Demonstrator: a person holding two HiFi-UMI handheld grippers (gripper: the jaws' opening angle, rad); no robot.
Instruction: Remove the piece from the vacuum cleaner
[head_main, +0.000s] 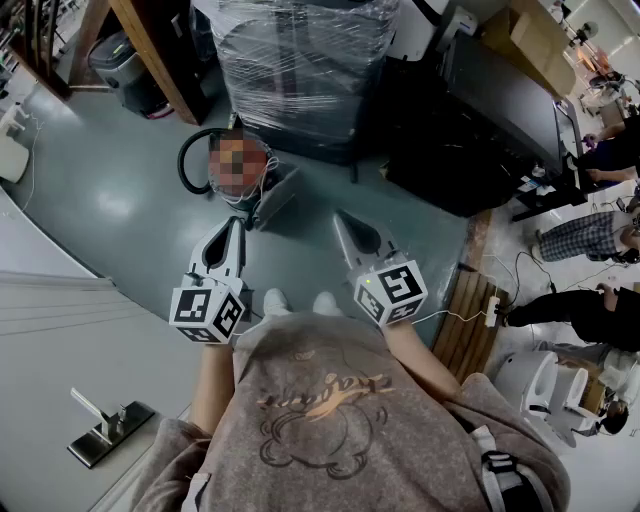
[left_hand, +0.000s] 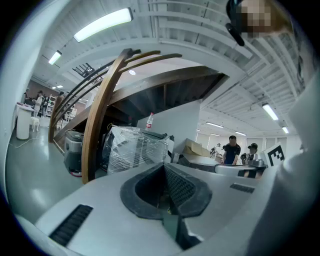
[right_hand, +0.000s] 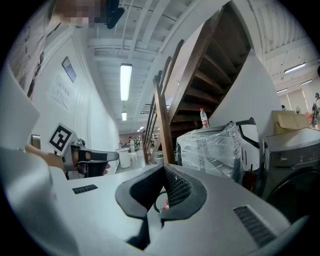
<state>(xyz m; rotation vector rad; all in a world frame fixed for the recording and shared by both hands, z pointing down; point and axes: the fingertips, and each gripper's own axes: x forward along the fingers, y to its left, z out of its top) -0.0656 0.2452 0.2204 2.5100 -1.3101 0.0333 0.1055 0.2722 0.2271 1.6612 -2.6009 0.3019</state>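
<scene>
The vacuum cleaner (head_main: 268, 196) lies on the grey floor ahead of me, with a black hose loop (head_main: 193, 160) on its left; a mosaic patch covers part of it. Both grippers are held level above the floor, short of the vacuum and apart from it. My left gripper (head_main: 237, 224) is shut with nothing between its jaws, and so is my right gripper (head_main: 341, 216). In the left gripper view the left gripper (left_hand: 167, 197) has its pads together. The right gripper (right_hand: 162, 192) shows the same in its own view, where a sliver of the vacuum cleaner (right_hand: 161, 202) peeks through.
A shrink-wrapped machine (head_main: 300, 60) stands behind the vacuum, with black appliances (head_main: 480, 120) to its right. A wooden stair post (head_main: 160, 50) and a grey bin (head_main: 125, 65) are at the back left. A slatted wooden board (head_main: 470, 310) with a power strip (head_main: 493, 312) lies right; people sit beyond.
</scene>
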